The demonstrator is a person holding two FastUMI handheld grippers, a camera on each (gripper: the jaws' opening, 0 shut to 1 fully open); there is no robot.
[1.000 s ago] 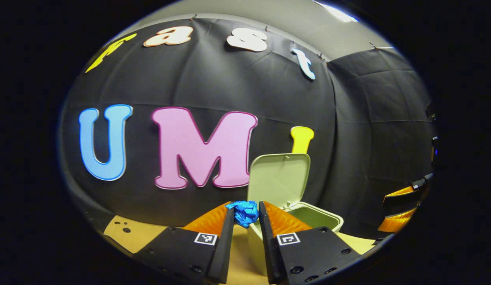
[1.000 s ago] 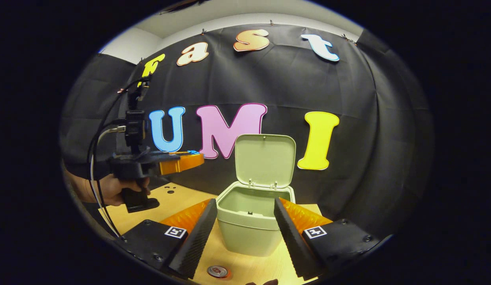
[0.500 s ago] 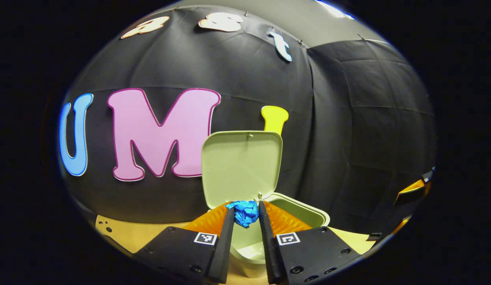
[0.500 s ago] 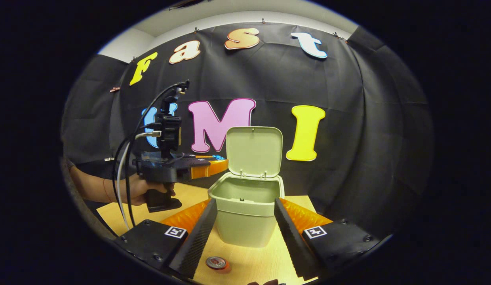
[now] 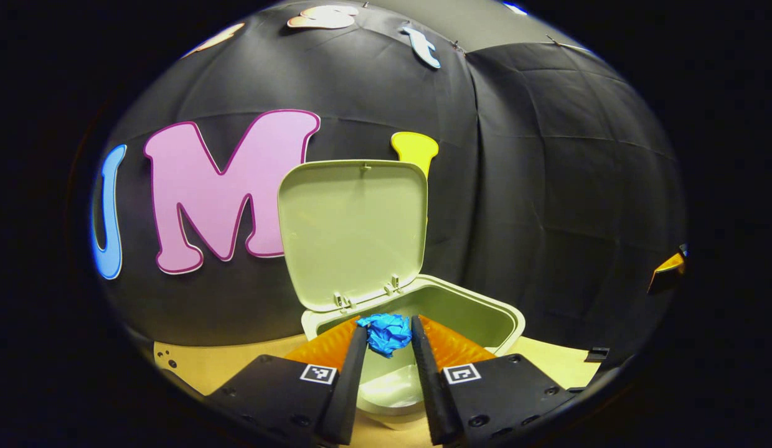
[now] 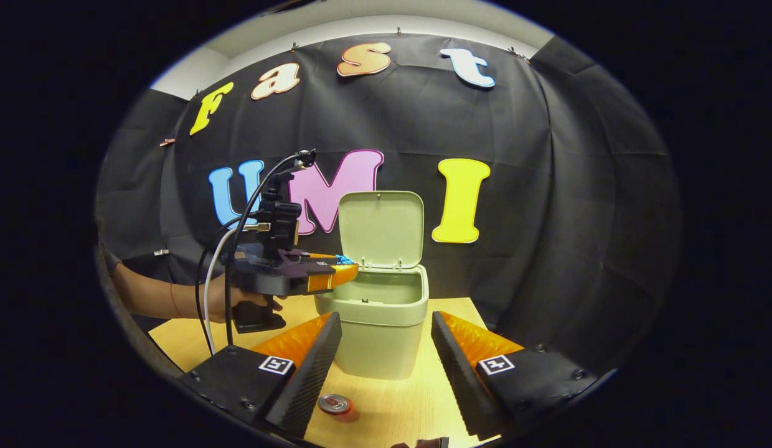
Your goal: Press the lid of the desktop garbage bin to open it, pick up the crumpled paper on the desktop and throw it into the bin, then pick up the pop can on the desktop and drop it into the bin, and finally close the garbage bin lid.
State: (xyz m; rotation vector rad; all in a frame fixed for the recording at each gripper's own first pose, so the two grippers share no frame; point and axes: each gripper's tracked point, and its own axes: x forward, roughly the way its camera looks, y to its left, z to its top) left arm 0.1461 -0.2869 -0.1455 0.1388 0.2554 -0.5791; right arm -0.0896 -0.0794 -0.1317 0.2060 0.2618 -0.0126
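A pale green bin (image 5: 507,323) stands on the wooden desktop with its lid (image 5: 352,227) tipped up and back. My left gripper (image 5: 386,336) is shut on a crumpled blue paper (image 5: 386,333) and holds it over the bin's open mouth, just above the near rim. In the right gripper view that left gripper (image 6: 342,270) reaches in from the left, held by a hand (image 6: 233,302), with the blue paper (image 6: 344,259) at its tips over the bin (image 6: 376,323). My right gripper (image 6: 386,336) hangs open before the bin. A pop can (image 6: 336,406) lies on the desktop by its left finger.
The wooden desktop (image 6: 417,404) extends around the bin, with small holes (image 5: 168,359) at its left back part. Black cloth closes off the back and the right side. Cables (image 6: 215,292) trail from the left gripper's handle.
My left gripper has carried the blue paper forward and over the bin's opening. My right gripper has drawn back from the bin, so the can shows more fully.
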